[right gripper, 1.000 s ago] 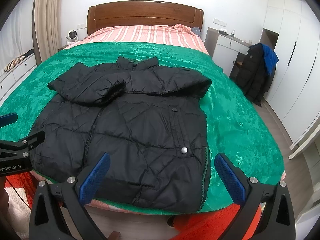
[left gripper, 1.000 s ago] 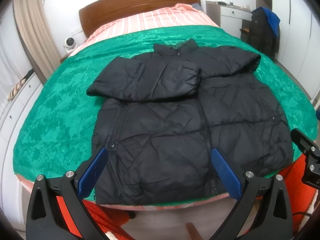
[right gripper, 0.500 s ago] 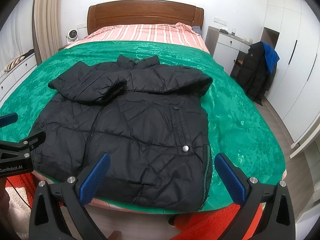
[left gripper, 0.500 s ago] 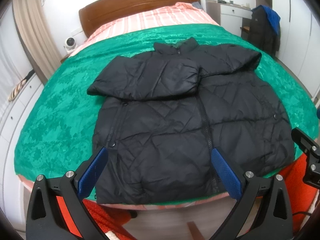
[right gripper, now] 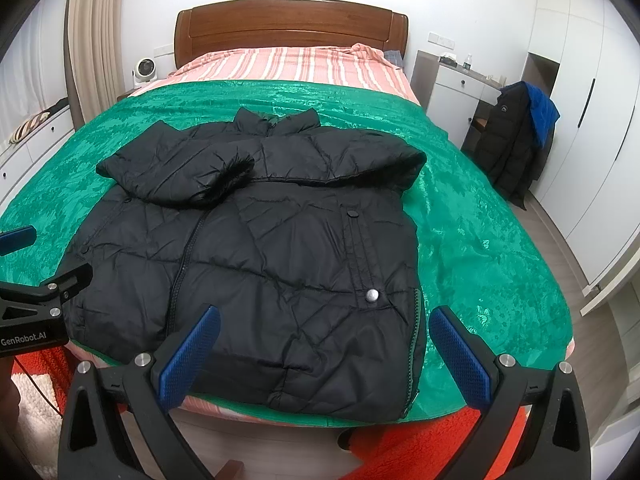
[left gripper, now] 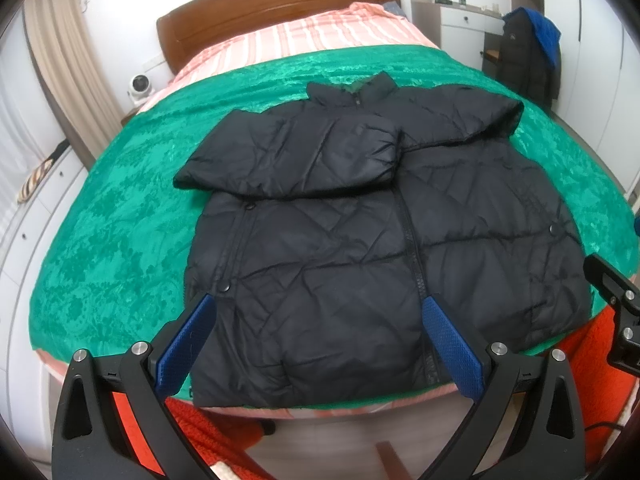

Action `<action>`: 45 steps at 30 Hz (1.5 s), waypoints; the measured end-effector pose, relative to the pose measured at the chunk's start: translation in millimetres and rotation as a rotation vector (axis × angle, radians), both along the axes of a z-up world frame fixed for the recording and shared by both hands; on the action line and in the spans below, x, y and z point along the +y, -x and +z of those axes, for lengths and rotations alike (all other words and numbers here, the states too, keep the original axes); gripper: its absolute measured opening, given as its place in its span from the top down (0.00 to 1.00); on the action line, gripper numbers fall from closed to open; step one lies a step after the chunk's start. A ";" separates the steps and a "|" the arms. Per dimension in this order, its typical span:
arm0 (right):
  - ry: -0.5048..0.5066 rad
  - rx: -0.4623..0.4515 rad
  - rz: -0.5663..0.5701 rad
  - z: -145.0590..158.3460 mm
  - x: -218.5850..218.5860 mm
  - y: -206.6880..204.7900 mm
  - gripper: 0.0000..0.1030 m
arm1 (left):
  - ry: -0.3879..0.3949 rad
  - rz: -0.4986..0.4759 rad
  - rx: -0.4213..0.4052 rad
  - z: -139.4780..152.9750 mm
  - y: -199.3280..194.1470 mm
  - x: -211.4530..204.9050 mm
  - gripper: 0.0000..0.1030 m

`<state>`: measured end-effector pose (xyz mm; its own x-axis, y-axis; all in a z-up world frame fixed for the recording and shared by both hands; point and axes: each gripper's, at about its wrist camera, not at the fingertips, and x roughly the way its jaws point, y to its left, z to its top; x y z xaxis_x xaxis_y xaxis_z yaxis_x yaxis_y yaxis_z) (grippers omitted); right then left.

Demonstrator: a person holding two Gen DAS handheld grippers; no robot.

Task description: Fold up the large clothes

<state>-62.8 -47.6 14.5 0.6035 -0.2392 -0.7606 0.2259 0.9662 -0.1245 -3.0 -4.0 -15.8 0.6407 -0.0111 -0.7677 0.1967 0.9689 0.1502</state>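
A black quilted puffer jacket [left gripper: 360, 232] [right gripper: 256, 256] lies front-up on the green bedspread [left gripper: 120, 216] [right gripper: 480, 240], collar toward the headboard. Both sleeves are folded across its chest, and its hem reaches the foot edge of the bed. My left gripper [left gripper: 318, 332] hovers open above the hem's left half, with nothing between its blue pads. My right gripper [right gripper: 320, 344] hangs open over the hem's right half, also holding nothing. In the right wrist view the left gripper's body shows at the left edge.
A wooden headboard [right gripper: 292, 28] and striped pink sheet [right gripper: 296, 68] lie beyond the spread. A white dresser [right gripper: 460, 84] and a chair draped with dark and blue coats [right gripper: 516, 140] stand to the right. An orange rug [right gripper: 400, 448] covers the floor below the bed's foot.
Both grippers have edged slightly forward and down toward the jacket's hem. The jacket itself has not moved, and both jaws stay open.
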 end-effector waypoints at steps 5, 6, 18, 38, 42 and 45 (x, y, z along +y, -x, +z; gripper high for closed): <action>0.000 -0.001 0.000 -0.5 -0.3 0.0 0.00 | -0.001 0.000 0.000 -0.3 0.0 0.1 0.00; -0.001 -0.001 0.000 -0.5 -0.3 -0.1 0.00 | 0.000 0.000 0.000 -0.3 0.0 0.1 0.00; -0.003 -0.006 -0.003 -0.8 -0.8 1.2 0.00 | -0.019 0.003 0.007 -4.7 -0.3 -1.6 0.00; -0.020 0.013 0.019 -7.6 3.1 0.5 0.00 | -0.061 0.022 0.024 -12.2 -6.6 0.9 0.00; -0.037 0.019 0.029 -10.4 3.6 -0.5 0.00 | -0.026 -0.079 -0.012 -3.6 -32.2 -5.2 0.00; -0.043 0.013 0.039 -11.8 5.3 1.3 0.00 | 0.028 -0.197 0.012 1.1 -73.5 -17.9 0.00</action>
